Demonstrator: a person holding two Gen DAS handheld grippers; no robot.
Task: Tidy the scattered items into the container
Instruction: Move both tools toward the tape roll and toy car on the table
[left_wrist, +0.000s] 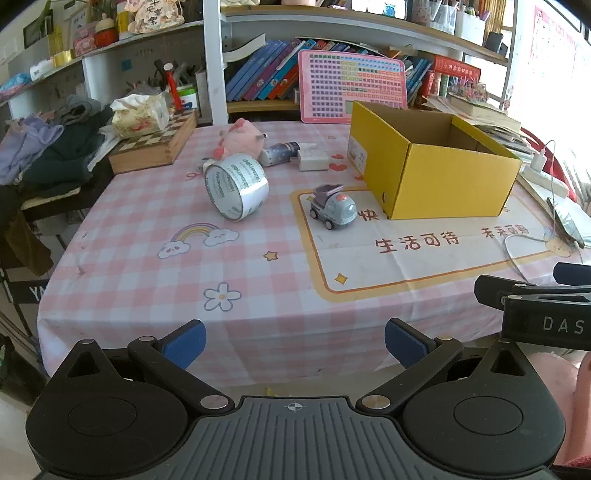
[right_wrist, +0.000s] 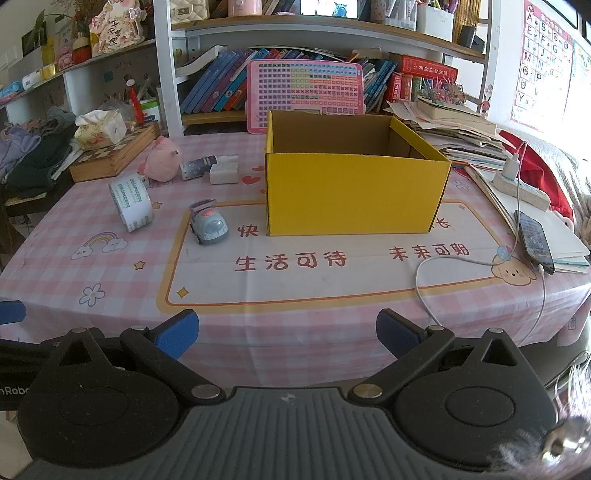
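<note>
Grippers spread wide at the table's near edge

Jaws of the left gripper (left_wrist: 294, 343) stand fully apart with nothing between them, its blue pads (left_wrist: 184, 345) hanging over the near hem of the pink checked tablecloth (left_wrist: 147, 280). The right gripper (right_wrist: 287, 334) is likewise released and empty, held just beside the left one, whose blue fingertip shows at the left edge of the right wrist view. Both point downward toward the table.

Beyond the right gripper, the yellow cardboard box (right_wrist: 351, 192) sits open-topped on the printed cream panel of the cloth; its visible inside looks bare. Just left of the box stands a small grey toy car (right_wrist: 208, 225), on its wheels and apart from the box wall. Further left, a roll of clear tape (left_wrist: 236, 186) rests tilted on its edge. Behind the roll lies a pink plush toy (left_wrist: 240, 136), and beside that a small dark tube (left_wrist: 279, 151) lying on its side, touching or nearly touching a white block-shaped item (left_wrist: 313, 159).

To the right of the box, a phone (right_wrist: 535, 240) lies on a stack of papers with a white cable (right_wrist: 424, 284) looping across the cloth. At the far left a wooden chessboard box (left_wrist: 153, 144) bears a tissue pack (left_wrist: 140, 112). Shelves of books (right_wrist: 221, 81) line the wall behind.
</note>
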